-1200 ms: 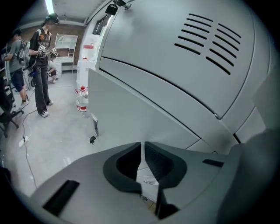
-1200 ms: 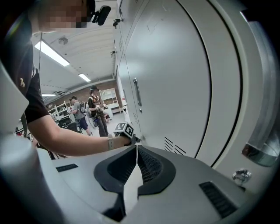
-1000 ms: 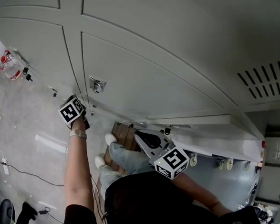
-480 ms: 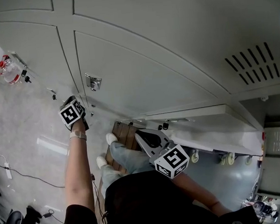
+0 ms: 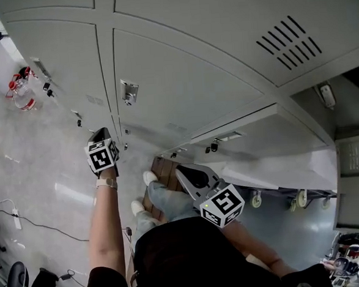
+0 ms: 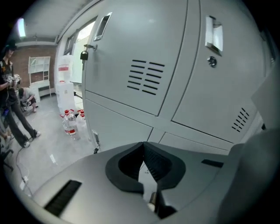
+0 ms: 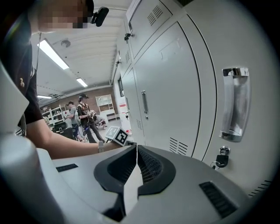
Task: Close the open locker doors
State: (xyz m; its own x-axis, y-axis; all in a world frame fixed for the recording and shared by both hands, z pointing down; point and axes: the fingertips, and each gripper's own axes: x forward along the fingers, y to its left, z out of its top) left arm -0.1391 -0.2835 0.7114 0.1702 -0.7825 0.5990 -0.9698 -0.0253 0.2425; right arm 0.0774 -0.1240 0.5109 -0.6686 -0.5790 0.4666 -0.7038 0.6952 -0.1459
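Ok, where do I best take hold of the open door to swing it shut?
Probably the thin upper edge of the open door, near its free end, coming from above with the right claw: that edge faces the head view unobstructed, and no handle shows there.

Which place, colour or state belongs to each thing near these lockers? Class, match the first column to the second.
Column one:
1. left gripper
2. water bottles
3. padlock
4. locker door

Column two:
A. standing on the floor
B. light grey
C. fingers together, nothing between them
D. hanging under a door handle

Pairs: 1-C, 2-A, 3-D, 4-B
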